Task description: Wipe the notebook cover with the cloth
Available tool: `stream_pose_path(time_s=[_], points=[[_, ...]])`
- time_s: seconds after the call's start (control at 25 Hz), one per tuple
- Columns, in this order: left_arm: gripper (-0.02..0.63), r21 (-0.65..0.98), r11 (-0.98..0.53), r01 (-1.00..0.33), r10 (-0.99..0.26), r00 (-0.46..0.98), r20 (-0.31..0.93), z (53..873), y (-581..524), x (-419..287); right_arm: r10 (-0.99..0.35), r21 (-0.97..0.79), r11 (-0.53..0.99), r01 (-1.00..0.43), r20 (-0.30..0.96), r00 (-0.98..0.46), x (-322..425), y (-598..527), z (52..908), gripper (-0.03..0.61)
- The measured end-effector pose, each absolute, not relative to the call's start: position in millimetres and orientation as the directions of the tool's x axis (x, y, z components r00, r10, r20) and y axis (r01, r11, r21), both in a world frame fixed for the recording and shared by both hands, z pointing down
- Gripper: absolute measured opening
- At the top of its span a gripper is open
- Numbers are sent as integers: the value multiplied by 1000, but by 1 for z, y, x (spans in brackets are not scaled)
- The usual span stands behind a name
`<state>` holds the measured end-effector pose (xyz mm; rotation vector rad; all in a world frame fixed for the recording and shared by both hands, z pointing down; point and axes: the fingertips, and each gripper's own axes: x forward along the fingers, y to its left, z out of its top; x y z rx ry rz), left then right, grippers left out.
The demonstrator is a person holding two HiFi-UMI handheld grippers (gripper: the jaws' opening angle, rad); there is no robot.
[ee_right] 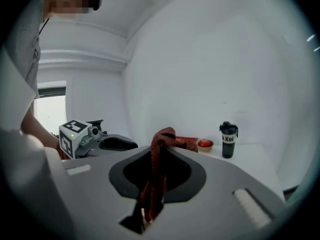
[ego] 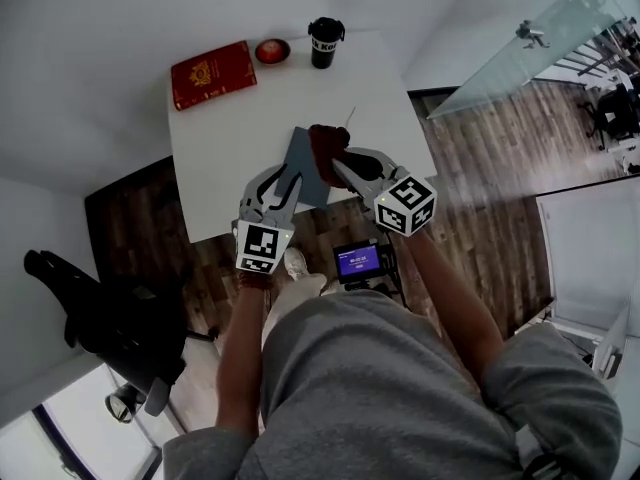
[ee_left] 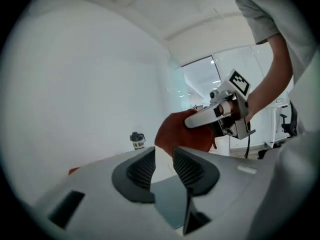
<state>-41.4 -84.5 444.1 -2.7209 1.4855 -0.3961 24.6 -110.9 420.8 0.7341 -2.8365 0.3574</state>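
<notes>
The blue-grey notebook point(ego: 303, 158) hangs above the near edge of the white table point(ego: 225, 158). Its lower corner sits between the jaws of my left gripper point(ego: 282, 184), which is shut on it. In the left gripper view the notebook point(ee_left: 167, 199) fills the lower part of the gap of that gripper point(ee_left: 164, 151). A rust-red cloth point(ego: 326, 146) hangs bunched at the notebook's right edge, with my right gripper point(ego: 346, 164) shut on it. In the right gripper view a strand of the cloth point(ee_right: 156, 174) runs down between the jaws of this gripper point(ee_right: 160, 149). Both grippers point nearly level, side by side.
A red book point(ego: 213, 73), a small red bowl point(ego: 272, 50) and a black lidded cup point(ego: 325, 42) stand at the table's far edge. A black chair point(ego: 100, 308) is on the left. A small device with a lit screen point(ego: 357, 261) is near the person's feet.
</notes>
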Motion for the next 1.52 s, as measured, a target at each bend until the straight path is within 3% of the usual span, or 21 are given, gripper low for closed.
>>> stream_pose_path(time_s=[0.36,0.64,1.52], points=[[48,-195,-326,-925,-945,325,37,344,-52,-26,-547,-50,835,-549,49,-836,69,-75,340,46],[2,-188,-223,-957,-968,240,-74,306,-29,-10,-547,34,837,-547,5,-837,84,-42,321,46],[3,-194,-203,-960,-975,216,-47,312,1,8,-545,43,837,-546,-19,-838,96,-10,321,48]])
